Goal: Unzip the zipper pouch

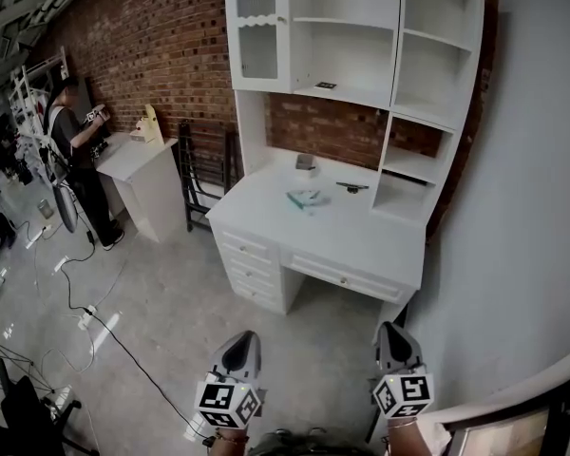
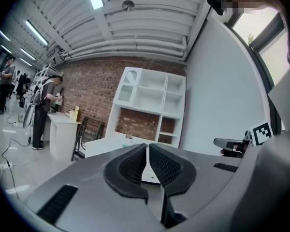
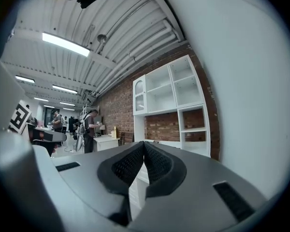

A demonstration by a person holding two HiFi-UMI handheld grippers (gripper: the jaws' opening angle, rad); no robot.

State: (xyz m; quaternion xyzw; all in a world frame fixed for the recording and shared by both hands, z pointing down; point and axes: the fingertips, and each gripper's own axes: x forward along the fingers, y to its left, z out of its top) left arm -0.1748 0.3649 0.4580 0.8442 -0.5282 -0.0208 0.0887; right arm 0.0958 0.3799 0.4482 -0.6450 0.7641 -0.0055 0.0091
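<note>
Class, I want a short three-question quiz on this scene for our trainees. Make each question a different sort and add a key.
1. True or false: the pouch lies on top of the white desk.
2. Multiple choice: the left gripper is A) shut with nothing in it, B) shut on the pouch, C) wide open.
3. Fill in the gap: the wall behind the desk is made of red ____.

Key: 1 true; 2 A; 3 brick.
</note>
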